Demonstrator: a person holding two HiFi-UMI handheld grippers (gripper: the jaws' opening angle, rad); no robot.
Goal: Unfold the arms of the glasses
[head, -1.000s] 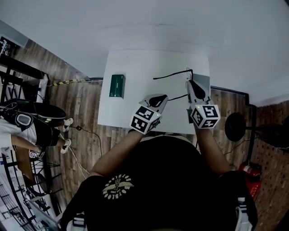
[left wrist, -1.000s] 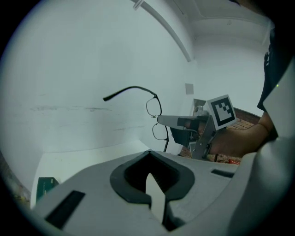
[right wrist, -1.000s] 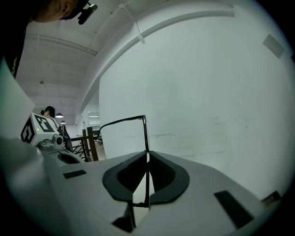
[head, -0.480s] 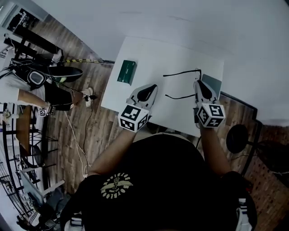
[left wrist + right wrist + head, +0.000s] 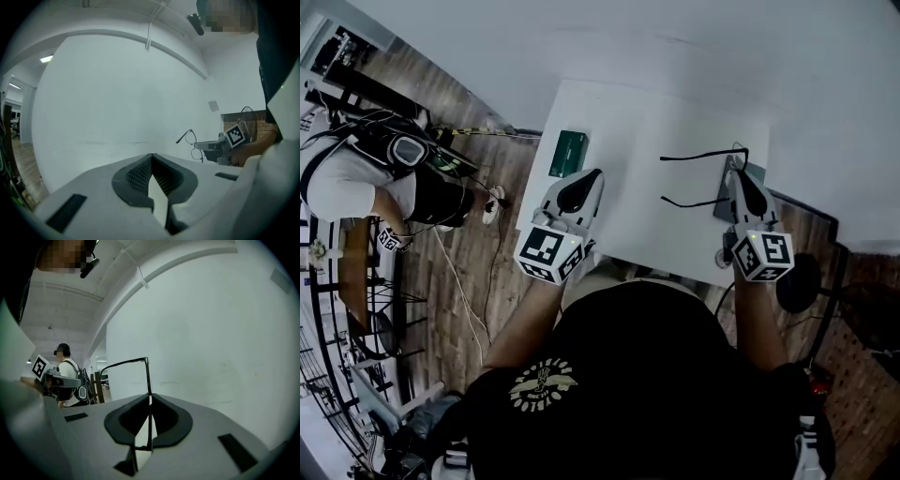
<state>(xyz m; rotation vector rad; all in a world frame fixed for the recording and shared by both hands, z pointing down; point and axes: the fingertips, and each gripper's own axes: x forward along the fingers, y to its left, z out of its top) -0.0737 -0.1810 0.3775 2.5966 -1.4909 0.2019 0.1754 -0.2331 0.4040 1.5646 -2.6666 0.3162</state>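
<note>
While the right gripper has its jaws pressed together on the front rim of the black-framed glasses, the glasses hang in the air over the right part of the white table. Both thin arms are swung out from the front and reach leftwards in the head view, roughly parallel and well apart from each other. In the right gripper view the thin frame of the glasses rises straight out of the closed jaw tips of the right gripper, and one arm bends off to the left from its top corner. From the left gripper view the glasses show far to the right against the pale wall, with the lenses hanging below the arms. The left gripper is well apart from the glasses, above the table's left half. Its jaws meet at their tips and nothing sits between them, as the left gripper view shows. Just beyond the left gripper, a small green box lies near the table's left edge. A grey flat object lies under the right gripper at the table's right edge. Around the table is a wooden floor, and on it, off to the left, is a person with a backpack.
</note>
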